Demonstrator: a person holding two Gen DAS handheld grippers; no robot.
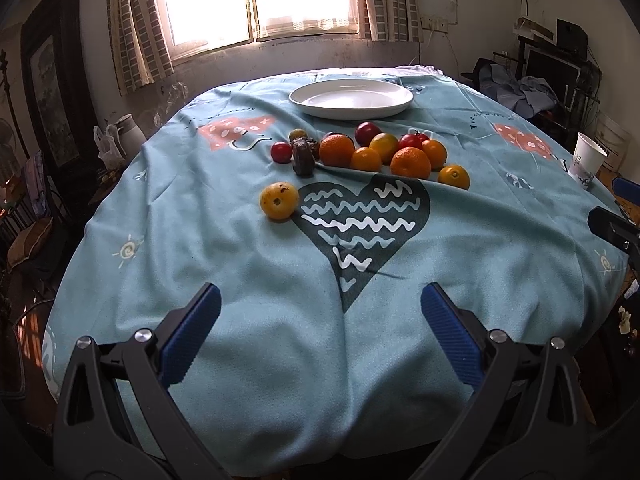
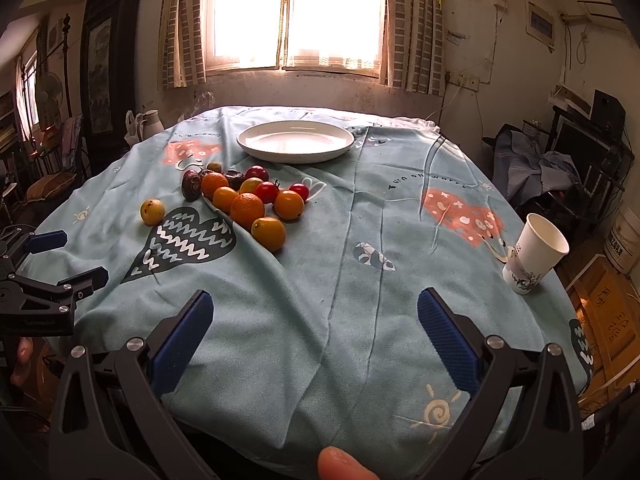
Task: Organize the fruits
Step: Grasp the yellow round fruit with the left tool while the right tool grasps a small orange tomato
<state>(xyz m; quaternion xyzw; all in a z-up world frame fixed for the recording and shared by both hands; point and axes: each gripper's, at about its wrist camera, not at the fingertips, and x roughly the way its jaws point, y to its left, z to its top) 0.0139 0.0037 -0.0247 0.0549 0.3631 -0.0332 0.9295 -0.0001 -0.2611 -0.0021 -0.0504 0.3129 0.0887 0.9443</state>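
Observation:
A cluster of small fruits [image 1: 376, 152] lies on the blue tablecloth: oranges, red cherry tomatoes, dark dates. It also shows in the right wrist view [image 2: 248, 200]. One yellow fruit [image 1: 279, 201] lies apart, left of the cluster, also in the right wrist view [image 2: 152, 211]. An empty white plate [image 1: 351, 98] stands behind the fruits, also in the right wrist view [image 2: 295, 141]. My left gripper [image 1: 320, 320] is open and empty, low over the near cloth. My right gripper [image 2: 314, 326] is open and empty, near the table's front edge.
A white paper cup [image 2: 534, 254] stands tilted at the right table edge, also in the left wrist view [image 1: 587, 162]. The left gripper [image 2: 68, 256] shows at the left of the right wrist view. Furniture and clutter surround the table. A window is behind.

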